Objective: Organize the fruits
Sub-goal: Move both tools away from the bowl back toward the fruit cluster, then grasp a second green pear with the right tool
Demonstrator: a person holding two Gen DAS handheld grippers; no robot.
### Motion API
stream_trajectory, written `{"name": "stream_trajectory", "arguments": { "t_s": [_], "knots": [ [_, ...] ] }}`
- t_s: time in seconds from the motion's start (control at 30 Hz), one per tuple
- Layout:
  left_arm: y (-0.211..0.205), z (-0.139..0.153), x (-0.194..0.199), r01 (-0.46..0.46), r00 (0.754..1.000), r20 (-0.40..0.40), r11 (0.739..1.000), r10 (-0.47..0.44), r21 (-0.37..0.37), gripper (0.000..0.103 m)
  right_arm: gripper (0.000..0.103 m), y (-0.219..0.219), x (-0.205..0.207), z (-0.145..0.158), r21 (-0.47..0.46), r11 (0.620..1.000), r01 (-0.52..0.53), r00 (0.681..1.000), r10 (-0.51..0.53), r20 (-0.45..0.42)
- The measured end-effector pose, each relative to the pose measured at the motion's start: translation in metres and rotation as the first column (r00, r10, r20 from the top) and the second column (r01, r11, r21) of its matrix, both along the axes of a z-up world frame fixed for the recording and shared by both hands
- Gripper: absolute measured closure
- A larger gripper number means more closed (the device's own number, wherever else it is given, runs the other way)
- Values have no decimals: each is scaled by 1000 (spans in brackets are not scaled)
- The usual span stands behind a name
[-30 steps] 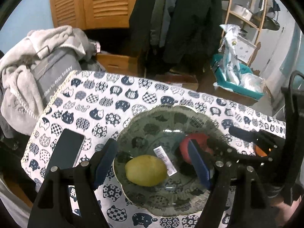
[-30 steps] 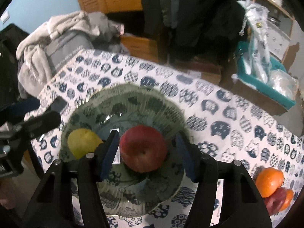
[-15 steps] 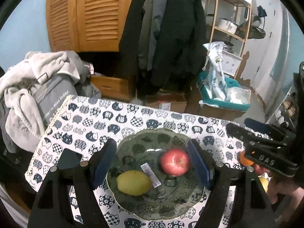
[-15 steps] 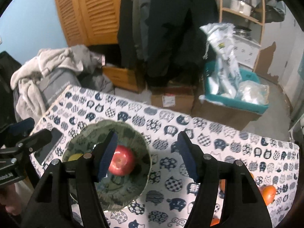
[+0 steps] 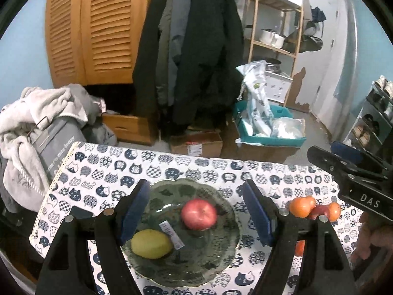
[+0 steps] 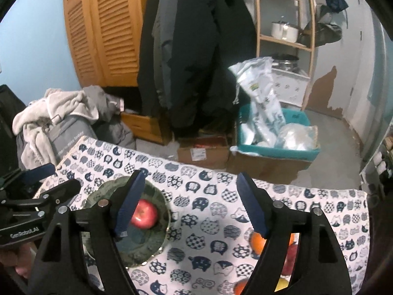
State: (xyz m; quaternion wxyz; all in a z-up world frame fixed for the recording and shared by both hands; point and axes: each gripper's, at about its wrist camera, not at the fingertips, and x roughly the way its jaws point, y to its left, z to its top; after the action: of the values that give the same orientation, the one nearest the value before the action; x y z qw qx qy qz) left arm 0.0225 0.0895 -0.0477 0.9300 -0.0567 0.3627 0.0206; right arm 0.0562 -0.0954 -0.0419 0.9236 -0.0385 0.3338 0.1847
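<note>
A dark glass plate [image 5: 221, 253] on the cat-print tablecloth holds a red apple [image 5: 199, 213], a yellow lemon [image 5: 151, 243] and a small white label. My left gripper [image 5: 196, 215] is open and empty, held above the plate. My right gripper [image 6: 190, 202] is open and empty, above the cloth to the right of the plate [image 6: 157, 243], where the apple [image 6: 144, 213] shows. Loose fruit lies at the table's right: oranges and a red one [image 5: 314, 209], also seen behind my right finger [image 6: 258, 242].
A dark phone [image 5: 79, 212] lies on the cloth left of the plate. Beyond the table's far edge are a cardboard box [image 5: 196, 143], a teal bin with bags [image 5: 267, 132], hanging coats and a laundry pile [image 5: 36, 123].
Both grippers have risen and drawn back from the plate. The right gripper let go of the red apple, which now rests on the plate, and has shifted right.
</note>
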Motion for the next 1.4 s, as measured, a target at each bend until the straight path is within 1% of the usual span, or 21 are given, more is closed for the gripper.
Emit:
{"name": "stream_trajectory", "arguments": {
  "t_s": [0.3, 0.63, 0.73, 0.83, 1.17, 1.4],
  "knots": [
    [-39, 6, 6, 68, 998, -1, 998, -68, 20, 24, 21, -48, -14, 15, 12, 998, 61, 997, -61, 35],
    [-80, 10, 12, 142, 990, -4, 989, -142, 32, 24, 20, -100, -24, 19, 10, 990, 139, 989, -139, 48],
    [-94, 11, 13, 167, 986, -2, 985, -167, 38, 19, 18, -114, -26, 18, 8, 987, 162, 985, -163, 50],
    [-109, 12, 14, 194, 981, 0, 980, -194, 47, 19, 18, -128, -28, 17, 10, 983, 183, 982, -183, 44],
    [-151, -4, 24, 280, 960, -55, 958, -276, 69, 17, 16, -178, -29, 4, 9, 965, 262, 965, -262, 4],
    [-177, -29, 30, 341, 938, -108, 935, -330, 97, 17, 16, -200, -29, -22, -9, 955, 297, 953, -297, -57]
  ]
}}
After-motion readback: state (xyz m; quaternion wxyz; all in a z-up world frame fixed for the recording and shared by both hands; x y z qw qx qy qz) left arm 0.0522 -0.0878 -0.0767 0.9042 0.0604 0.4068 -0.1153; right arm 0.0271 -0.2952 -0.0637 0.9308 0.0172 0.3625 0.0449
